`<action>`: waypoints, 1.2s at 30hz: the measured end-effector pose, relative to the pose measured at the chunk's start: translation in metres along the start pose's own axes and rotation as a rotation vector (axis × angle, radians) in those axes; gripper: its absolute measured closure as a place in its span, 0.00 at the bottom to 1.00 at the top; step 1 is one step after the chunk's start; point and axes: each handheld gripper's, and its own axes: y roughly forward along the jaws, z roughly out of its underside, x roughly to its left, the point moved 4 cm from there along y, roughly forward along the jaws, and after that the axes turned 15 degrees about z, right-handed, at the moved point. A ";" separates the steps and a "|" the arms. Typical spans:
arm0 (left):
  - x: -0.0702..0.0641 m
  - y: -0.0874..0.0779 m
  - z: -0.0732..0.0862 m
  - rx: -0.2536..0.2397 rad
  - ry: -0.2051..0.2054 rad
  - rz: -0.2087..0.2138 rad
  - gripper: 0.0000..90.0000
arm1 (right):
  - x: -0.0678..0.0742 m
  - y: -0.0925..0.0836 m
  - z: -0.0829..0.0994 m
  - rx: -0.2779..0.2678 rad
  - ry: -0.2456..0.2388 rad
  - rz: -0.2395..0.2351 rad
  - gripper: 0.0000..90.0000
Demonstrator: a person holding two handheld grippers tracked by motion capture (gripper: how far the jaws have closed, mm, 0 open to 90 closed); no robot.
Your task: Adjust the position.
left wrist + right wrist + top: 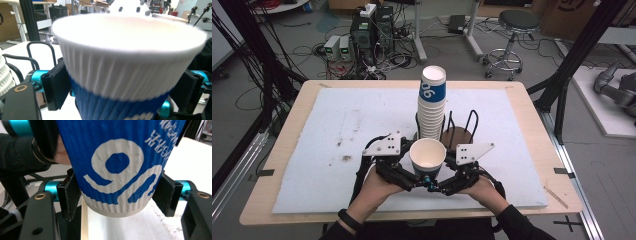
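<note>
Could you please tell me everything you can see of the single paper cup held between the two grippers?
The paper cup is a ribbed, corrugated paper one, white around the rolled rim and at the base, with a blue band bearing white print between. It stands upright, mouth up and empty inside, in front of the tall cup stack. The right gripper clamps its lower wall with both pads. The left gripper brackets it higher up, its left pad seemingly just off the wall.

A robotics lab: computer towers (373, 30) and tangled cables (307, 50) on the floor, a stool (512, 35), black frame struts (579, 50) around the bench (532, 115).
</note>
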 end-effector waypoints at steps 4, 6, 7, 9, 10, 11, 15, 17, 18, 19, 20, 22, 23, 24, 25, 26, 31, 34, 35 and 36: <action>0.001 -0.002 -0.002 -0.012 -0.008 -0.011 0.18 | 0.000 0.000 0.000 -0.004 -0.007 0.003 0.34; 0.000 -0.003 -0.002 -0.022 -0.005 0.003 0.19 | 0.001 0.000 0.000 -0.003 0.005 0.002 0.34; 0.000 -0.003 -0.002 -0.025 -0.004 0.005 0.21 | 0.000 0.001 0.000 -0.002 -0.002 0.006 0.34; -0.001 -0.004 -0.002 -0.023 0.001 0.003 0.23 | 0.001 0.001 0.000 -0.003 0.000 0.005 0.34; -0.001 -0.003 -0.002 -0.023 0.003 0.004 0.23 | 0.001 0.001 0.000 -0.003 0.000 0.006 0.35; -0.001 -0.003 -0.002 -0.020 0.007 0.003 0.23 | 0.001 0.001 0.000 -0.005 -0.003 0.006 0.35; -0.001 -0.003 -0.002 -0.020 0.008 -0.001 0.24 | 0.001 0.001 0.000 -0.004 -0.005 0.007 0.35; -0.002 -0.003 -0.002 -0.021 0.008 -0.001 0.25 | 0.001 0.000 0.000 -0.003 -0.002 0.007 0.35; -0.001 -0.004 -0.002 -0.020 0.009 -0.003 0.25 | 0.001 0.001 0.000 -0.005 -0.002 0.007 0.35; -0.002 -0.004 -0.002 -0.023 0.009 0.000 0.25 | 0.002 0.000 0.000 -0.005 0.000 0.006 0.35; -0.001 -0.004 -0.002 -0.021 0.012 -0.001 0.26 | 0.002 0.000 0.000 -0.005 0.000 0.007 0.35; -0.001 -0.005 -0.002 -0.031 0.009 0.001 0.26 | 0.001 0.000 0.000 -0.008 0.004 0.004 0.31; 0.000 -0.005 -0.002 -0.035 0.011 -0.003 0.26 | 0.001 0.000 0.000 -0.012 0.009 0.002 0.28; 0.000 -0.006 -0.001 -0.033 0.010 -0.007 0.26 | 0.001 0.000 -0.001 -0.018 0.012 0.008 0.24; 0.001 -0.007 0.000 -0.036 0.005 -0.005 0.26 | 0.002 -0.001 -0.003 -0.020 0.015 0.009 0.23; 0.002 -0.007 0.001 -0.043 0.001 -0.002 0.26 | 0.002 -0.002 -0.004 -0.030 0.019 0.006 0.23; 0.002 -0.007 0.002 -0.042 -0.001 0.004 0.26 | 0.001 -0.005 -0.009 -0.071 0.045 0.015 0.23; 0.002 -0.005 0.003 -0.031 0.002 0.010 0.26 | 0.001 -0.005 -0.009 -0.068 0.051 0.010 0.23; 0.001 -0.003 0.003 -0.028 0.001 0.009 0.26 | 0.001 -0.005 -0.009 -0.068 0.051 0.009 0.23; 0.001 -0.003 0.003 -0.025 0.004 0.011 0.26 | 0.001 -0.004 -0.009 -0.068 0.050 0.009 0.23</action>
